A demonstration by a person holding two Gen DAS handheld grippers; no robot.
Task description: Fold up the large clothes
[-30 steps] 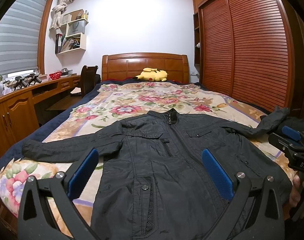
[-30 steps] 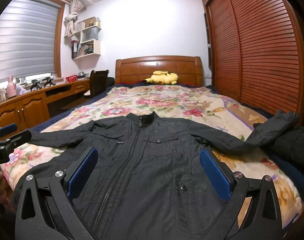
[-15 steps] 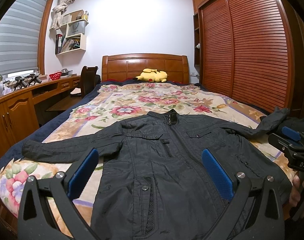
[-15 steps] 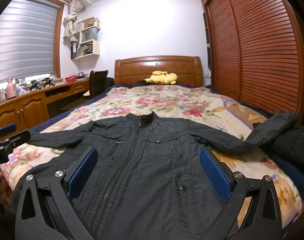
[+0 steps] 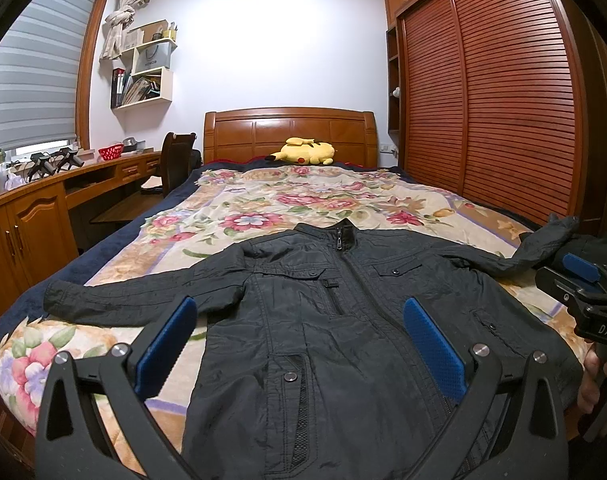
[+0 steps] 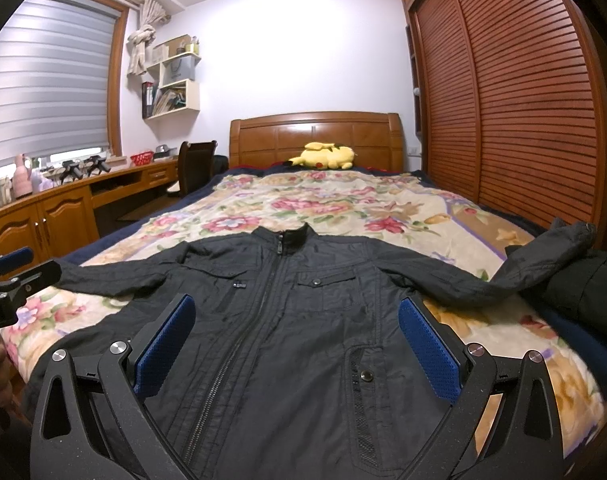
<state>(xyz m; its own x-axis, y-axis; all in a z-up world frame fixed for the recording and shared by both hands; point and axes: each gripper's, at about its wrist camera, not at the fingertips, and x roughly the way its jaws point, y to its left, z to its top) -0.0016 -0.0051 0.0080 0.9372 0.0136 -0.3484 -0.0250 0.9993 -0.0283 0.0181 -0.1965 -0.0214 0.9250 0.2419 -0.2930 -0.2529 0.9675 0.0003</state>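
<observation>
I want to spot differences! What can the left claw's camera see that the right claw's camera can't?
Only the left view shows the right claw at its right edge. Only the right view shows the left claw at its left edge, and more of the dark bundle under one sleeve. Both show the black jacket spread flat on the flowery bed, plus the yellow plush toy.

One black jacket [image 5: 343, 320] lies on one bed [image 5: 303, 200], with one yellow plush toy [image 5: 303, 151] by the headboard. Two grippers show, each with two blue-padded fingers [image 5: 165, 346]. One chair [image 5: 175, 160] stands beside the bed.
</observation>
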